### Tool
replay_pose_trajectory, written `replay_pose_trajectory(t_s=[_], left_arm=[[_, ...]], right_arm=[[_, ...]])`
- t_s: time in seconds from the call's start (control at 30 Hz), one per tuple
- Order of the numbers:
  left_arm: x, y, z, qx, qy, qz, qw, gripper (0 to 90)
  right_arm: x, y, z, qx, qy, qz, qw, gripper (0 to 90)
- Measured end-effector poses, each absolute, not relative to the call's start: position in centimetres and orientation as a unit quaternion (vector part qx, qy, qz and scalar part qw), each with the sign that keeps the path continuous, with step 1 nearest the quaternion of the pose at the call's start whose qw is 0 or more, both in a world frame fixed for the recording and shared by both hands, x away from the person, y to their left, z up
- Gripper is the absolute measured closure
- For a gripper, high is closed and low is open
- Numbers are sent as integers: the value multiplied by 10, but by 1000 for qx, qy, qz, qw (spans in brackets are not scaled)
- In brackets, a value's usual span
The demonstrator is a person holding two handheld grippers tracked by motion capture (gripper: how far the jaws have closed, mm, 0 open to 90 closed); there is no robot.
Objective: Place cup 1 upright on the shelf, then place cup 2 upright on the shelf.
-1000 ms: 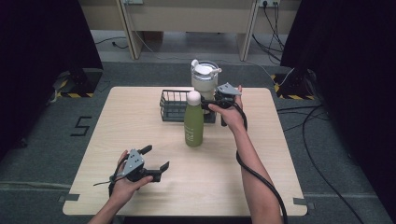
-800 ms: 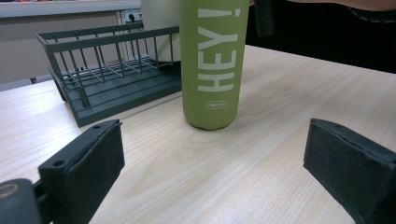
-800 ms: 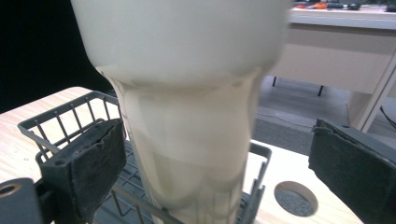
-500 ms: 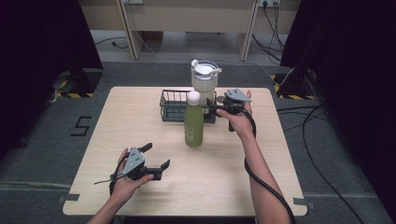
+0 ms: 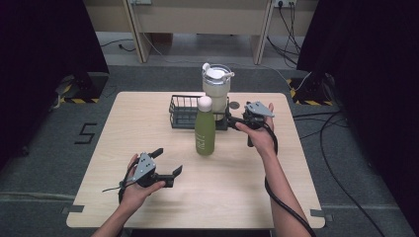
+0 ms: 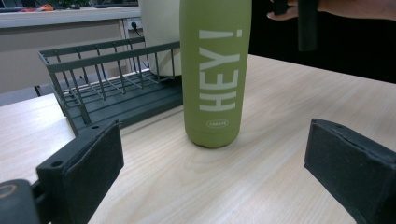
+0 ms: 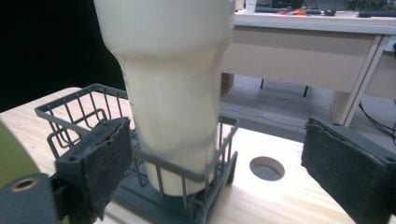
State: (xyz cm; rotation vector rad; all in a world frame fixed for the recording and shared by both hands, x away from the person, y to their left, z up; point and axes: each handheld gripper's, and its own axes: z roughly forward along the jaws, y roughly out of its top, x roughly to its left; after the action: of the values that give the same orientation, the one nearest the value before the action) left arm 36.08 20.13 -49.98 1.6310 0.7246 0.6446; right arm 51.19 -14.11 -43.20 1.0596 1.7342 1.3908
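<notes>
A green bottle (image 5: 205,131) with a white cap and "HEY!" on its side (image 6: 215,70) stands upright mid-table. Behind it a cream tumbler (image 5: 216,86) stands in the right end of a dark wire basket (image 5: 184,116). My left gripper (image 5: 168,162) rests open near the front edge, its jaws pointing at the bottle, with a wide gap (image 6: 210,177) and nothing in it. My right gripper (image 5: 232,118) is held open just right of the basket. Its pads (image 7: 102,158) flank the tumbler (image 7: 173,93) from a short distance without touching it.
The basket (image 7: 187,172) is empty on its left side. A round cable hole (image 7: 267,168) sits in the table beyond the basket's right end. Bare tabletop (image 5: 123,123) lies left of the bottle. Desks and cables stand behind the table.
My right gripper has drawn back from the tumbler, to the right and toward the person. The left gripper, bottle and basket have not moved.
</notes>
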Motion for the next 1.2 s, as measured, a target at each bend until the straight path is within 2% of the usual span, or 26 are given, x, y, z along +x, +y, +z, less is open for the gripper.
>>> replay_pose_trajectory(t_s=[1.2], left_arm=[[382, 194, -481, 686, 307, 289, 593, 33]], right_arm=[[436, -193, -452, 423, 636, 533, 363, 95]])
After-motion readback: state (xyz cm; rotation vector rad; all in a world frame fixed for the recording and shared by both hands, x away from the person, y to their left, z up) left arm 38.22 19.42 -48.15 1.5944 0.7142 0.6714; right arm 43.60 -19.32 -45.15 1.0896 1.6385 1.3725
